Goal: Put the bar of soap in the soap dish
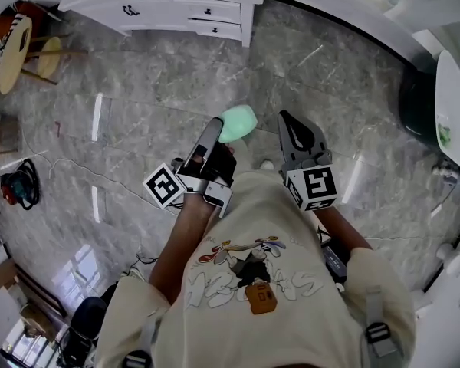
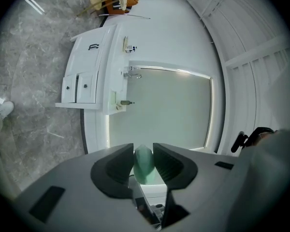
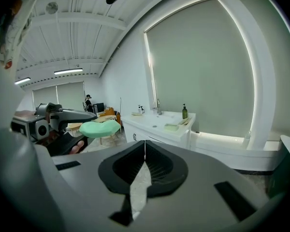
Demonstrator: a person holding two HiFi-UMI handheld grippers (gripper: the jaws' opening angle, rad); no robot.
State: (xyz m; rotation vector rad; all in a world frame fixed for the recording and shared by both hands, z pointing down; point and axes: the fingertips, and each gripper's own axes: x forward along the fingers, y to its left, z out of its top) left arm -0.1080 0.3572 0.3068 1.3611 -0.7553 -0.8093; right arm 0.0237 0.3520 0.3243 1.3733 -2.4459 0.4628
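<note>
A pale green bar of soap (image 1: pixel 238 123) is held above the marble floor, with my left gripper (image 1: pixel 227 135) shut on it. In the left gripper view the soap (image 2: pixel 145 164) sits edge-on between the two dark jaws. The right gripper view shows the same soap (image 3: pixel 99 128) off to its left. My right gripper (image 1: pixel 284 116) is shut and empty, just right of the soap. A small green ridged soap dish (image 3: pixel 171 126) lies on the white vanity top (image 3: pixel 159 122) some way ahead.
The white vanity cabinet (image 1: pixel 176 6) with drawers stands across the floor ahead. A faucet (image 3: pixel 158 105) and a dark pump bottle (image 3: pixel 184 112) are on its top. Wooden stools (image 1: pixel 19 48) and a tool (image 1: pixel 19 184) lie at the left, and a dark bin (image 1: pixel 418 106) at the right.
</note>
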